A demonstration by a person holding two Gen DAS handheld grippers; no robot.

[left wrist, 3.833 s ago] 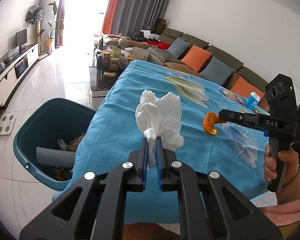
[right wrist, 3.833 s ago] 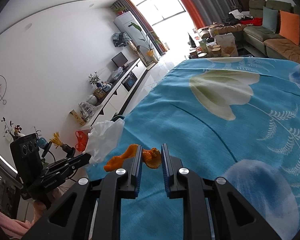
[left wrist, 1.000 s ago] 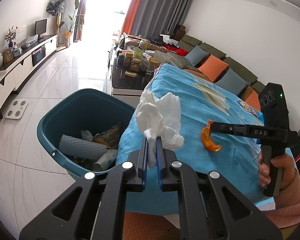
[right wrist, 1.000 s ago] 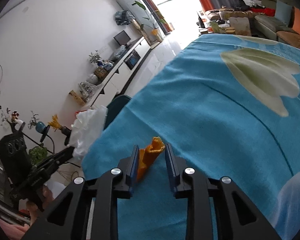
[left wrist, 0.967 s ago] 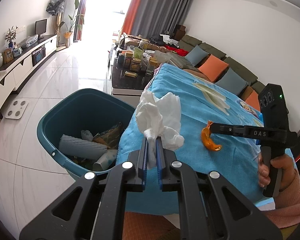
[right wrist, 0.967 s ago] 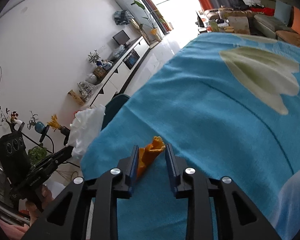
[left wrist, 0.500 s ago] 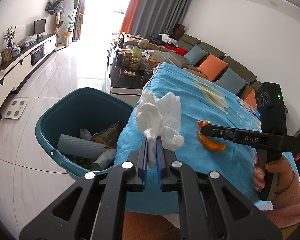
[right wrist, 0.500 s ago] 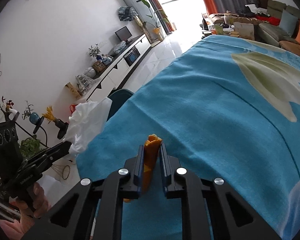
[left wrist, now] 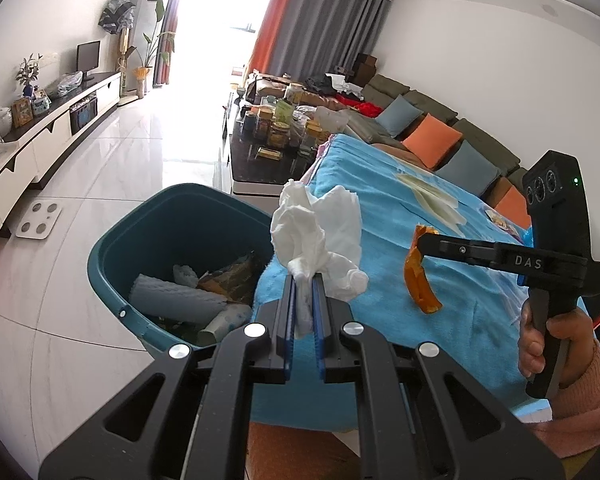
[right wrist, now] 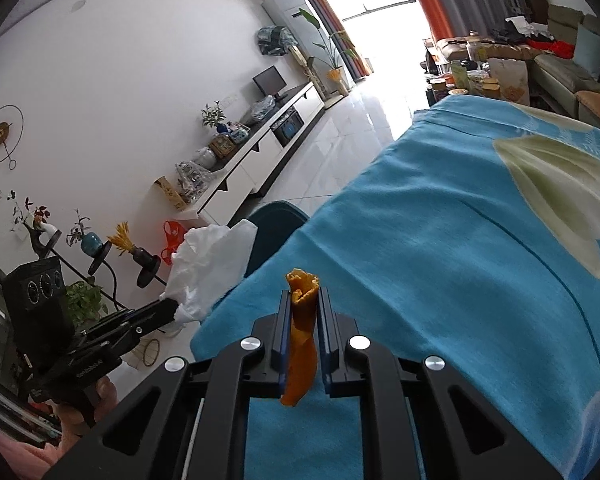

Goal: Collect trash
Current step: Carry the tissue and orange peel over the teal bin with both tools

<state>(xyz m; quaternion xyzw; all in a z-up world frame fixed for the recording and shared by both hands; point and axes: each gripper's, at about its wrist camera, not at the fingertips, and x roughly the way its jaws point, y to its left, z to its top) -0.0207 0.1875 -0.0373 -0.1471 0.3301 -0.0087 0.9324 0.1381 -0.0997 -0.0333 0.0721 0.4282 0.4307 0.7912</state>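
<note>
My left gripper (left wrist: 303, 280) is shut on a crumpled white tissue (left wrist: 320, 236), held above the near corner of the blue-clothed table (left wrist: 384, 216), just right of the teal trash bin (left wrist: 172, 216). The bin holds several pieces of rubbish. My right gripper (right wrist: 304, 296) is shut on a strip of orange peel (right wrist: 301, 332) and holds it above the table near that corner. The peel hangs from its tips in the left wrist view (left wrist: 420, 280). The left gripper with the tissue (right wrist: 212, 264) shows in the right wrist view, over the bin's rim (right wrist: 274, 216).
The bin stands on the white tiled floor (left wrist: 100, 168) by the table's left edge. A dark coffee table (left wrist: 268, 152) crowded with jars stands beyond it. A sofa with cushions (left wrist: 432, 140) runs along the right wall. A white scale (left wrist: 38, 220) lies on the floor.
The right gripper closed on the orange peel and lifted it off the cloth, swinging towards the bin. The left gripper, still holding the tissue, drifted slightly closer to the bin.
</note>
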